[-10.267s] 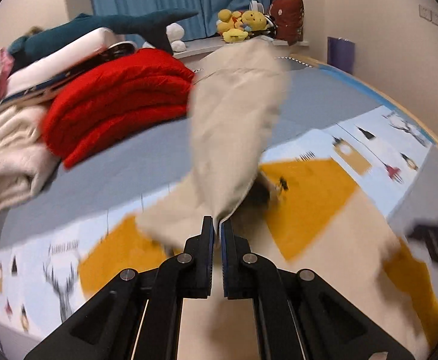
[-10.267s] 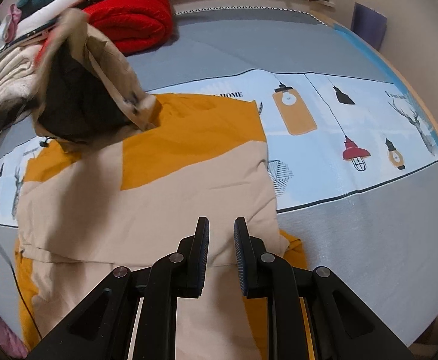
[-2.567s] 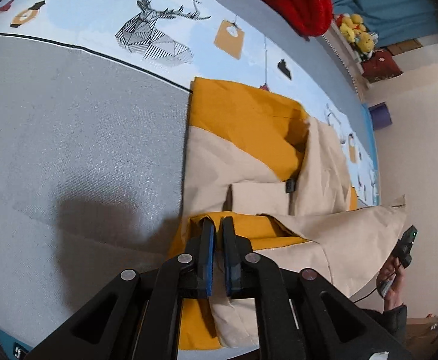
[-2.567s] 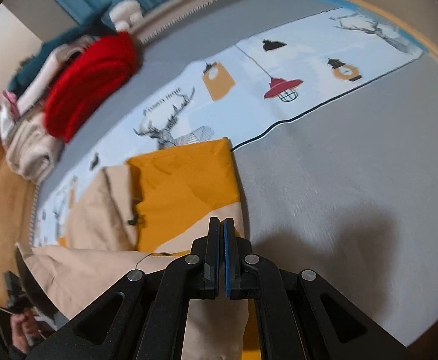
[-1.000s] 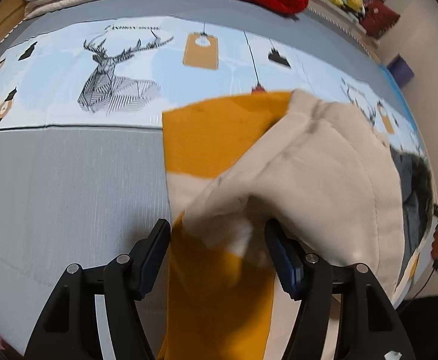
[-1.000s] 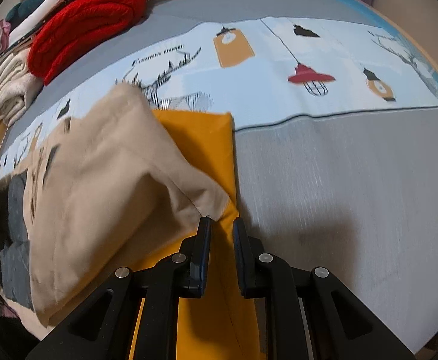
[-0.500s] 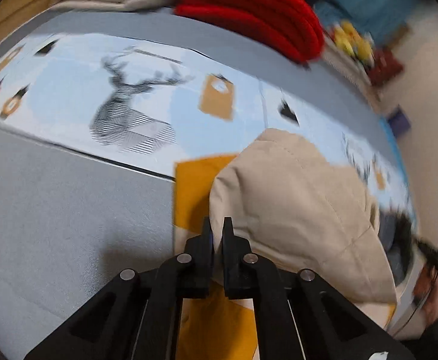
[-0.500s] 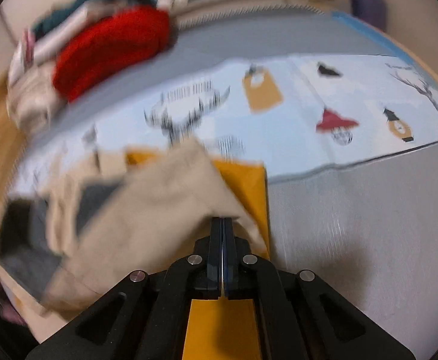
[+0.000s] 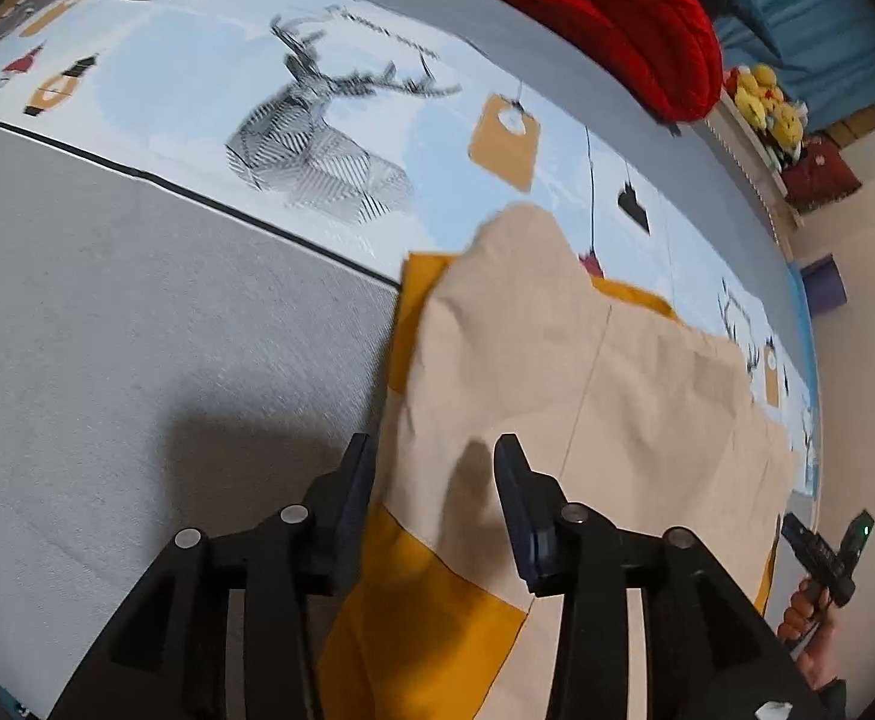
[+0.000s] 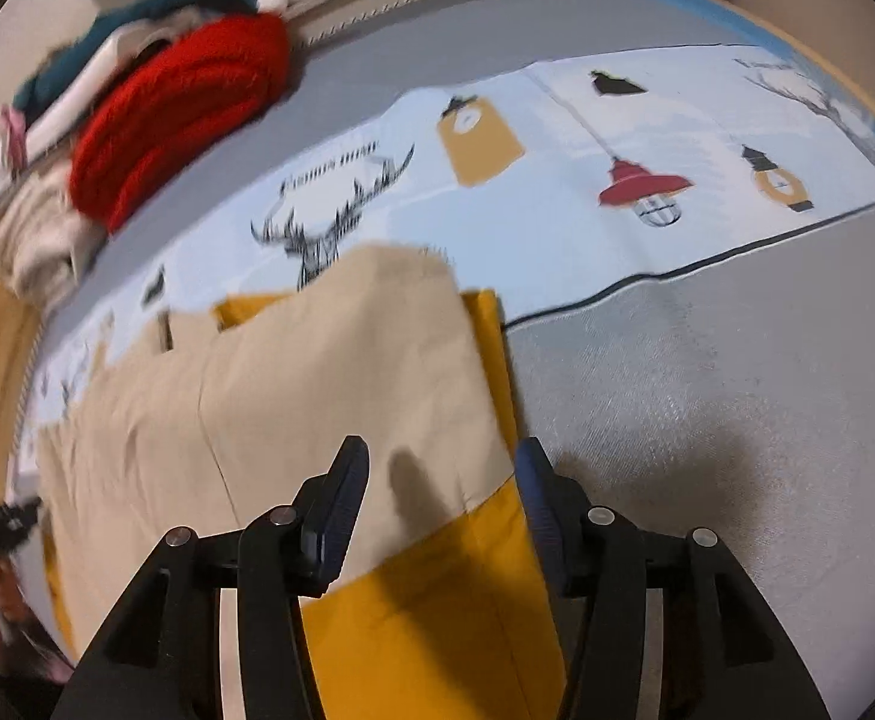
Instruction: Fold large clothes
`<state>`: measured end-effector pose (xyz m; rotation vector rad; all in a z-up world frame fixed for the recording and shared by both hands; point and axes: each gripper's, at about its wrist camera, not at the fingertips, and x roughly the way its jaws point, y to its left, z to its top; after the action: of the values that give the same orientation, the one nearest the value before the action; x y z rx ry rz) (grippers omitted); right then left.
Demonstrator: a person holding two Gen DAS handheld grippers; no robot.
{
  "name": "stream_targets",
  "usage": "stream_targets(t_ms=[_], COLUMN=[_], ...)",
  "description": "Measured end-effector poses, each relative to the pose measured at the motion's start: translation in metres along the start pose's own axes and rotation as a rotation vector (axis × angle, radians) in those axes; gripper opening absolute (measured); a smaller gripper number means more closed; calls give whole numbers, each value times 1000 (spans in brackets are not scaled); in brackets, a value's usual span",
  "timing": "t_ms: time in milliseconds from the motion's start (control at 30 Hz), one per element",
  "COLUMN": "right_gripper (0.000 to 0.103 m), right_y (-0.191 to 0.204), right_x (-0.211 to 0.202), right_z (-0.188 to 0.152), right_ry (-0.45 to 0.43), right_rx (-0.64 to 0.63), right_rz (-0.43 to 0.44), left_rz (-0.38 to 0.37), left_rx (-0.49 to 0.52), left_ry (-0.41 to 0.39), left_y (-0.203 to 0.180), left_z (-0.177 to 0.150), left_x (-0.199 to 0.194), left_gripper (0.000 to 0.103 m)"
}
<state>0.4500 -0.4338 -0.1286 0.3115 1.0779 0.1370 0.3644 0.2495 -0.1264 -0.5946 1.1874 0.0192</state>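
A beige and mustard-yellow garment [image 9: 587, 396] lies folded over itself on the bed, its beige half on top. My left gripper [image 9: 434, 456] hovers over the garment's left edge with its jaws opening, and the cloth lies below them, untouched by the pads. In the right wrist view the same garment [image 10: 329, 396] spreads to the left. My right gripper [image 10: 440, 462] hangs over its right edge, jaws opening too, with the fabric released beneath. Each gripper shows small at the other view's edge, held in a hand.
The bedspread [image 9: 137, 312] is grey with a pale blue printed band of deer and lanterns. A red knit blanket [image 10: 179, 114] and folded pale clothes [image 10: 35, 234] are stacked at the far side. Plush toys [image 9: 761, 102] sit on a ledge beyond.
Both grippers were shut on the beige layer half a second ago and now stand apart. The beige half has dropped flat over the yellow part.
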Motion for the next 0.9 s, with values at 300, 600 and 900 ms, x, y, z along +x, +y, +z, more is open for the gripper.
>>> stream_targets(t_ms=[300, 600, 900], right_gripper=[5, 4, 4], right_y=[7, 24, 30], right_x=[4, -58, -37], right_z=[-11, 9, 20], right_ry=[16, -324, -313], right_rx=[-62, 14, 70], right_rz=[-70, -3, -58], left_rz=[38, 72, 122], left_rx=[89, 88, 75], left_ry=[-50, -240, -270], left_y=[-13, -26, -31], left_z=[-1, 10, 14], left_x=[-3, -30, -21], left_gripper=[4, 3, 3])
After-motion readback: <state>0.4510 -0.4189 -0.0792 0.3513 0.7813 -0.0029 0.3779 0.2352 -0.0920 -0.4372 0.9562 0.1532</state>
